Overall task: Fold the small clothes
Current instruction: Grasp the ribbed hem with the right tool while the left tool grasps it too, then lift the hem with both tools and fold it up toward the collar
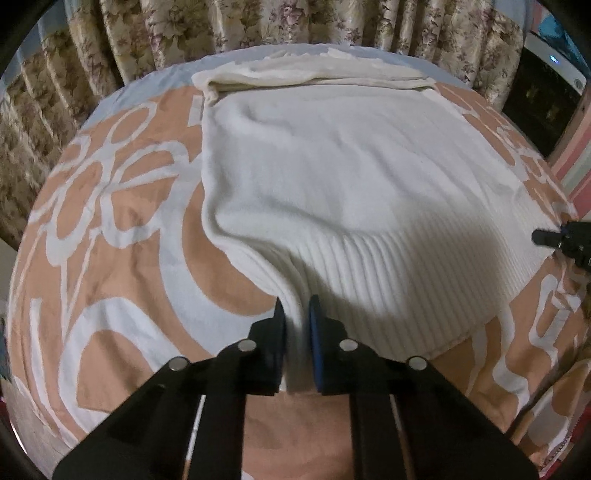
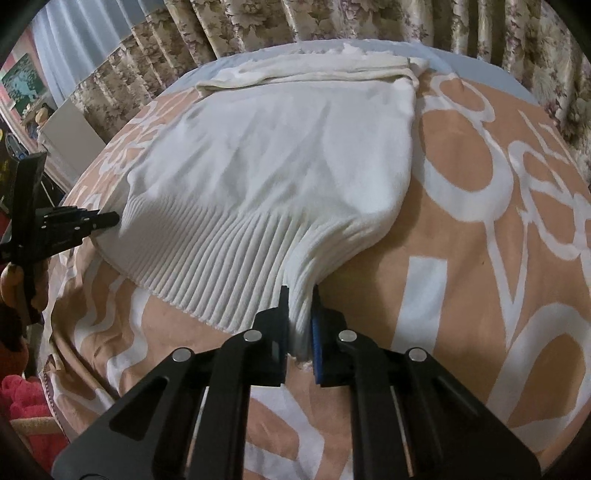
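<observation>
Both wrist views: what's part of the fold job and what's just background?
In the job:
- white knit sweater, ribbed hem nearest the cameras
- left tool, shut on one hem corner
- right tool, shut on the other hem corner

Just around:
- orange-and-white patterned bedspread
- floral curtains
- red fabric

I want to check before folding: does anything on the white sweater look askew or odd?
Nothing damaged. The white sweater lies mostly flat; its ribbed hem bunches where the left gripper and right gripper pinch its two corners.
</observation>
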